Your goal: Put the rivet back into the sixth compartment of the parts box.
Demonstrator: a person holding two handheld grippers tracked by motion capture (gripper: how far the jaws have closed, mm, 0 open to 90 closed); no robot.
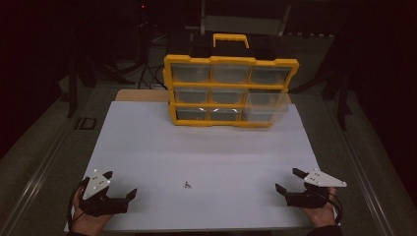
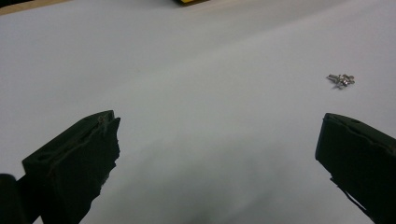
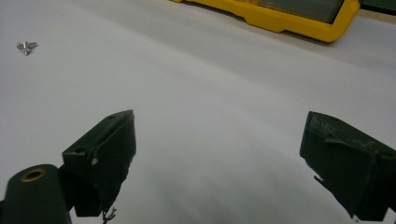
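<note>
A small metal wing screw (image 1: 187, 185) lies on the white table sheet (image 1: 206, 147) near its front edge, between both hands. It appears at the right in the left gripper view (image 2: 341, 80) and at the upper left in the right gripper view (image 3: 26, 46). My left gripper (image 1: 120, 184) rests at the front left, jaws wide apart, nothing between them. My right gripper (image 1: 287, 180) rests at the front right, also open and empty. A yellow organizer case (image 1: 228, 91) with clear drawers stands upright at the back; one clear drawer (image 1: 265, 105) at its lower right sticks out.
The case's yellow edge (image 3: 280, 21) runs across the top of the right gripper view. A black box with a yellow handle (image 1: 230, 39) sits behind the case. Dark stands and cables surround the table. A small black object (image 1: 86, 123) lies off the sheet's left side.
</note>
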